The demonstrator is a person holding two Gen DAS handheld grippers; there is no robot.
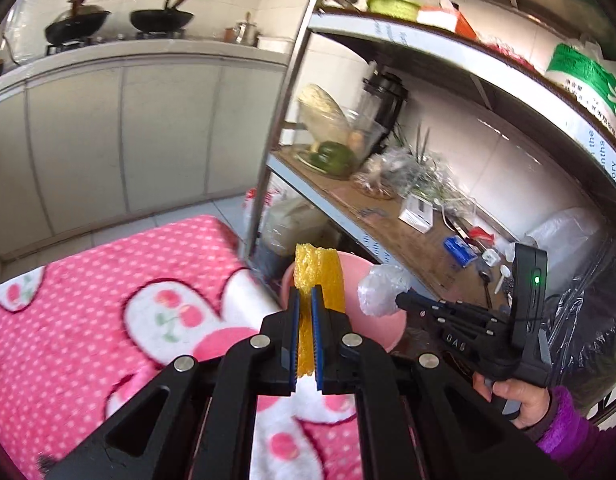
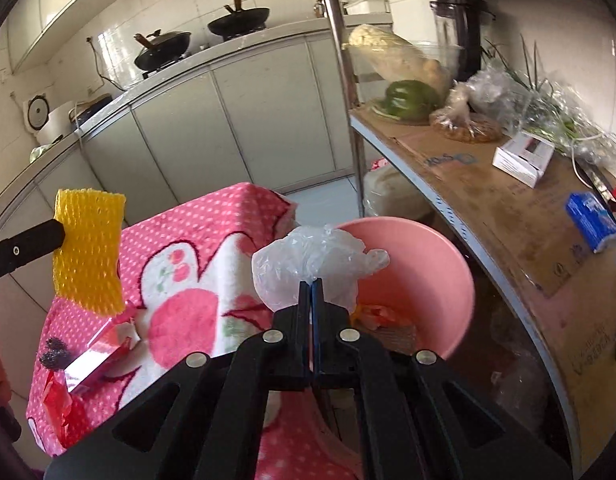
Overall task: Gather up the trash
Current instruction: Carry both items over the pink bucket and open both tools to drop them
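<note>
My left gripper (image 1: 306, 294) is shut on a yellow foam fruit net (image 1: 321, 276), held above the edge of the pink polka-dot cloth (image 1: 88, 312), just short of a pink bin (image 1: 371, 320). My right gripper (image 1: 399, 300) is shut on a crumpled clear plastic bag (image 1: 381, 290) and hovers beside the bin's rim. In the right wrist view the right gripper (image 2: 311, 282) pinches the plastic bag (image 2: 308, 268) over the near rim of the pink bin (image 2: 423, 264), which holds orange wrappers. The foam net (image 2: 88, 248) hangs from the left gripper (image 2: 58, 234) at the far left.
A metal shelf rack (image 1: 280, 120) stands right of the bin, its cardboard-lined shelf (image 2: 487, 216) holding a green pepper (image 2: 407, 98), bags, small boxes. On the cloth (image 2: 212, 248) lie red wrappers (image 2: 100, 352) and a dark scrubber (image 2: 54, 354). Woks sit on the far counter (image 1: 128, 52). A hand in a purple sleeve (image 1: 563, 428) holds the right gripper.
</note>
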